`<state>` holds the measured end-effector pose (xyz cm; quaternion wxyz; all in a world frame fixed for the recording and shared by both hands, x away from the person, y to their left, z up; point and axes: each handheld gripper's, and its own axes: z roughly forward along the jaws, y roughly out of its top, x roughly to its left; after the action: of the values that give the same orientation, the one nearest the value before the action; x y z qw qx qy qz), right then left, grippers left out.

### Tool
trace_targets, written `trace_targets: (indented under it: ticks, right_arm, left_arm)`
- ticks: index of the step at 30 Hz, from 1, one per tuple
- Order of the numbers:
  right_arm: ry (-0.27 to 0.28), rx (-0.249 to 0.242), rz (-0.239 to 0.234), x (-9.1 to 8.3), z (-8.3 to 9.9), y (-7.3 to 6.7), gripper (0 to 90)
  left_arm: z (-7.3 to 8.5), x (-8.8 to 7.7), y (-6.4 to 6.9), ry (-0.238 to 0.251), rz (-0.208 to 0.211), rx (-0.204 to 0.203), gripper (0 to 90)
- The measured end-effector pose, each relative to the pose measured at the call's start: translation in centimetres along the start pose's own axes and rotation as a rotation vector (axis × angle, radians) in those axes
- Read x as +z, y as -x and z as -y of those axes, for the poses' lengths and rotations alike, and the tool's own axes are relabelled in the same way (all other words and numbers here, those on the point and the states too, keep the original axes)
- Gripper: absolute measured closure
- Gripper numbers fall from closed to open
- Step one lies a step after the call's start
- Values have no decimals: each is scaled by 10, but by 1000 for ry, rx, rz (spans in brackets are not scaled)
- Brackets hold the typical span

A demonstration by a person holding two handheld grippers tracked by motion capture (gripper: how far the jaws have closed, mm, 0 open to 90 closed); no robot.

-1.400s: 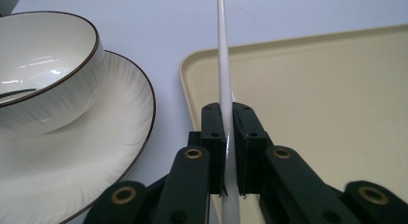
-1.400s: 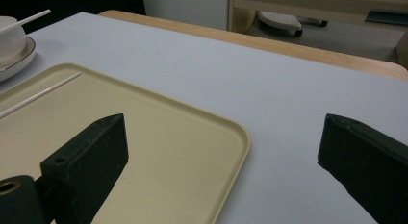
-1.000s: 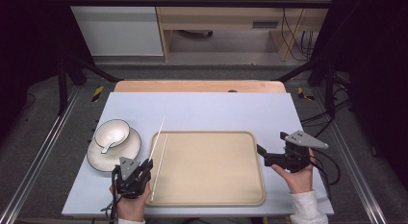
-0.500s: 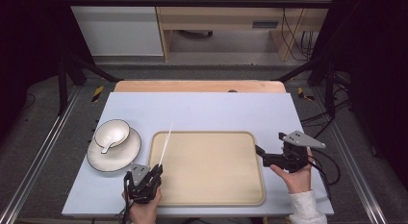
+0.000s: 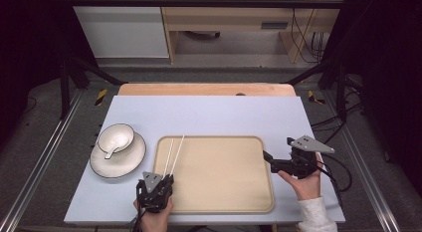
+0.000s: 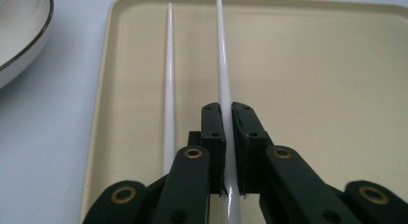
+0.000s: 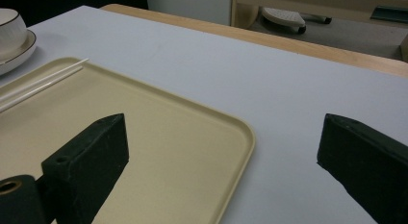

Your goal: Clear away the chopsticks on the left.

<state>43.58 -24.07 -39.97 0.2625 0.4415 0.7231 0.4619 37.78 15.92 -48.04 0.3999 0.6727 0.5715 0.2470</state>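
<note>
- Clamped on one thin white chopstick [image 6: 224, 65], the left gripper [image 6: 227, 119] is seen in the left gripper view with its two black jaws drawn together around that stick, the pads pressing on it from both sides.
- A second thin white chopstick [image 6: 169, 80] is seen in the same view just to the left of the held one, lying on the flat beige rectangular tray [image 6: 327, 89], outside the jaws and apart from the first stick.
- The rim of a white plate with a dark edge line [image 6: 21, 36] is shown at the upper left of that view, on the pale blue table top [image 6: 43, 137].
- In the high view, the left gripper [image 5: 160, 183] is held at the tray's [image 5: 224, 172] near left edge, and both chopsticks [image 5: 173, 153] are laid out from it over the left part of the tray, side by side.
- A white bowl [image 5: 115, 137] is set on the plate [image 5: 119, 165] to the left of the tray, with a white spoon [image 5: 110, 153] against the bowl.
- The right gripper [image 5: 271, 160] is held in a hand [image 5: 306, 182] at the tray's right edge in the high view.
- In the right gripper view, the right gripper's [image 7: 221, 152] jaws are spread wide apart with nothing between them, above the tray's [image 7: 192, 137] corner and the table [image 7: 269, 89]; the chopsticks [image 7: 43, 84] are seen far off at the left.
</note>
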Motion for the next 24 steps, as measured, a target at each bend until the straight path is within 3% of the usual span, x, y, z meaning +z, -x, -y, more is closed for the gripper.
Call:
trace_targets:
  ticks: [14, 24]
  right_arm:
    - [-1, 0, -2, 1, 0, -1, 42]
    - [-1, 1, -3, 1, 0, -1, 43]
  left_arm:
    - [4, 7, 3, -40, -6, 1, 843]
    - [4, 8, 4, -40, -7, 8, 838]
